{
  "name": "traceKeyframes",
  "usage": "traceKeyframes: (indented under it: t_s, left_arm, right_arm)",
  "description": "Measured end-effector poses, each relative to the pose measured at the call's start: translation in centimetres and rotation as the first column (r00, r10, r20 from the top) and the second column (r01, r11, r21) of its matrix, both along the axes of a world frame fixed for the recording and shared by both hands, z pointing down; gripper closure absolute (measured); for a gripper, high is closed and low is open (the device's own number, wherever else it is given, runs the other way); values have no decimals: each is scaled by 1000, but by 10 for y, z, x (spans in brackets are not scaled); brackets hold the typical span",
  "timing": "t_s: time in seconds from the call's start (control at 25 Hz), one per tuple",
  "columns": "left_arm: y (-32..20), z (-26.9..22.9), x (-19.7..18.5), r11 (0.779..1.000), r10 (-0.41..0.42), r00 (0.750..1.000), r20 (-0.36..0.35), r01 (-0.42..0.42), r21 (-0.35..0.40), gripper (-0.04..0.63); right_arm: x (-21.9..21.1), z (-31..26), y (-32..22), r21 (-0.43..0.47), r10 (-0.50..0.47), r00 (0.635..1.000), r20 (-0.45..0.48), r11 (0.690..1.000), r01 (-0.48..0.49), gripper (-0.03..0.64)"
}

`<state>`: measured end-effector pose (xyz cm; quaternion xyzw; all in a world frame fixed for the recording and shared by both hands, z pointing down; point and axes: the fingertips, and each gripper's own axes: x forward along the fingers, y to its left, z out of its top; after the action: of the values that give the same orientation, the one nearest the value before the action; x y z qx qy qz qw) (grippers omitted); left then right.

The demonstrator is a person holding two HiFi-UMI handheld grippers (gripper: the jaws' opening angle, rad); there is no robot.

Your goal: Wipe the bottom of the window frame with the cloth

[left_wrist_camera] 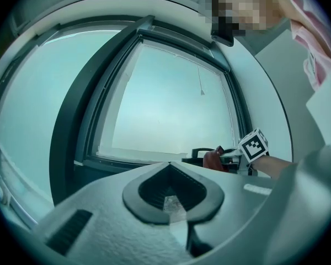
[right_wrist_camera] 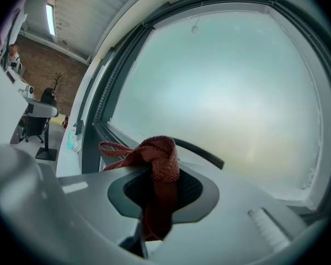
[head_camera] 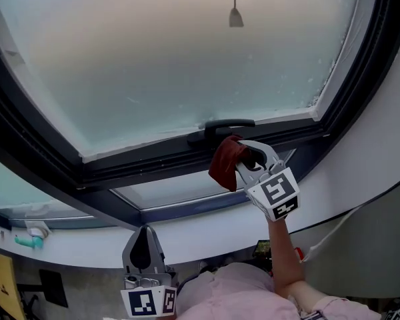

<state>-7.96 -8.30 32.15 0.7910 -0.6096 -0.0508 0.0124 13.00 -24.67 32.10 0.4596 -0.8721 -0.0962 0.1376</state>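
One bunched dark red knitted cloth (head_camera: 225, 162) sits mid-frame in the head view, pinched in the closed jaws of the right gripper (head_camera: 249, 160), just beside the black window handle (head_camera: 228, 123) on the dark bottom rail of the window frame (head_camera: 153, 162). Looks light, soft and floppy — I'd guess clamping the thick bunched middle, as now, leaves loose fabric to drag along the rail. Left gripper (head_camera: 145, 240) hangs lower left, jaws together, empty.

Cloth (head_camera: 224, 164): rust-red, coarse weave, rough. Window frame (head_camera: 107, 179): dark, matt, smooth. Pane (head_camera: 160, 52): frosted, dull glass. Left gripper (left_wrist_camera: 171, 197) shell: grey, grainy matt plastic.
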Motion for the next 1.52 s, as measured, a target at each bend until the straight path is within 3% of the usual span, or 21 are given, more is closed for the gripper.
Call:
traceKeyframes:
  t_s: [0.2,0.72,1.12,1.52]
  left_arm:
    - [16,6,-28,999,-34,999,2,34,-11,601]
    - [36,8,-64,999,-51,999,10,51,-13,601]
    - [36,5,-47,1000,-7,1000,6,7,-2,601]
    - [29,2,1,999,41,999,23,-41,-26,601]
  right_arm:
    - [-22,19,-9,11,40,988,-148,999,-38,551]
    - [-21,19,-12,57,177,978,-112,984,-171,557]
    - [-22,20,-11,37,162,981,-102,987,-159,557]
    - [-23,21,-12,-2,108,982,-152,994,-109,557]
